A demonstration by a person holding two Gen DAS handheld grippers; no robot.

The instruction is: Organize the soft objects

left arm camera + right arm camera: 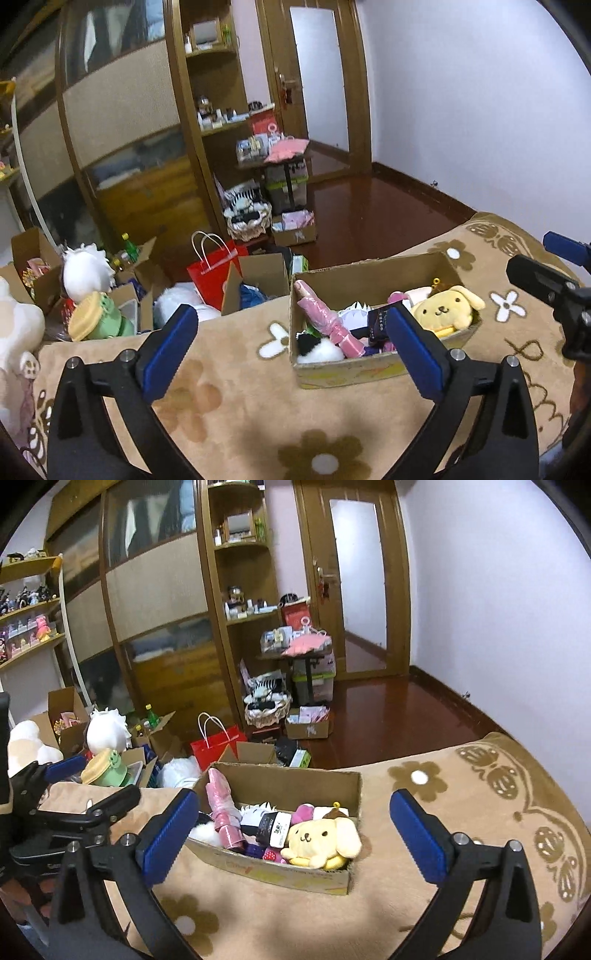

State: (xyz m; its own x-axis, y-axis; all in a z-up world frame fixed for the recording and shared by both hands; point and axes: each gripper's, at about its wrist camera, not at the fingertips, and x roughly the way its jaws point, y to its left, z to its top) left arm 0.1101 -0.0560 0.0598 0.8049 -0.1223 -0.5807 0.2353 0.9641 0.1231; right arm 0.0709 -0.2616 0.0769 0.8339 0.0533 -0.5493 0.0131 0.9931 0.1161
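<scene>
Fingers of the right gripper (291, 834) stand wide and empty, low in the frame; just beyond them, centre frame, sits the brown cardboard box (295, 877) on the beige flowered blanket (424, 904), a yellow plush dog (325, 840) lying crosswise at its near right corner. The left gripper (291, 350), equally wide and empty, frames the same box from the left, the dog farther off at centre right, so the right hand looks nearer.

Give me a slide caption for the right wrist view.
Open right gripper faces a cardboard box holding a yellow dog plush.
</scene>
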